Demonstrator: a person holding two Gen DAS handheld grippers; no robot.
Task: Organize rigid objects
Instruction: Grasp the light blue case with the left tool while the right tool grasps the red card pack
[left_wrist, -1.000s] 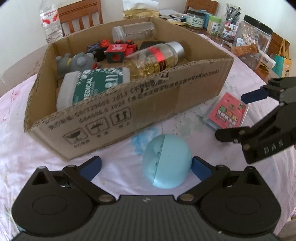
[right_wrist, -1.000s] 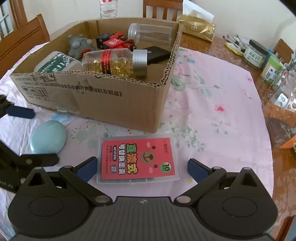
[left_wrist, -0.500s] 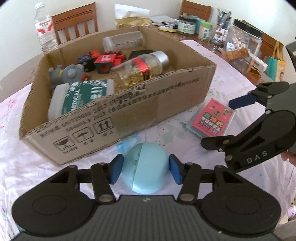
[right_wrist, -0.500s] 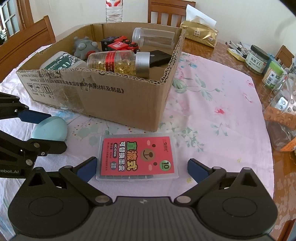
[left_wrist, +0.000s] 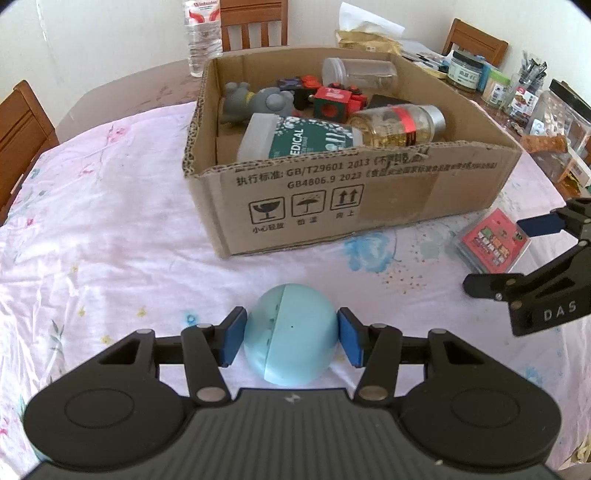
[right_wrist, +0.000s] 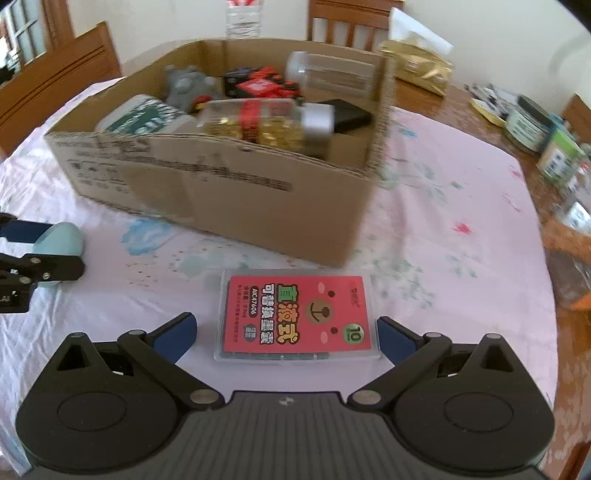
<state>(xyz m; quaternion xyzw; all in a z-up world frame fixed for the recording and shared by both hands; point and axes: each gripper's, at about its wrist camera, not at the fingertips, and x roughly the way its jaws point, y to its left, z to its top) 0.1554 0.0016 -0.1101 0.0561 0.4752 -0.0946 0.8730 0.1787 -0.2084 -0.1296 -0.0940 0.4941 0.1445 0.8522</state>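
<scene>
The left tongs (left_wrist: 291, 341) are clenched on a pale blue egg-shaped case (left_wrist: 291, 334), both blue pads pressed against its sides — they have just been closing onto it. The case is near the front wall of the cardboard box (left_wrist: 369, 199), over the pink floral cloth covering the bench (left_wrist: 110, 236); whether it touches the cloth cannot be told. Inside the box lie a capsule bottle (left_wrist: 397, 125), a green-labelled medical bottle (left_wrist: 295, 138), a grey toy (left_wrist: 251, 101) and red toy blocks (left_wrist: 334, 103). The right tongs (right_wrist: 286, 338) stand released — pads either side of a red refill pack (right_wrist: 297, 317) lying flat on the cloth, not pressing it.
</scene>
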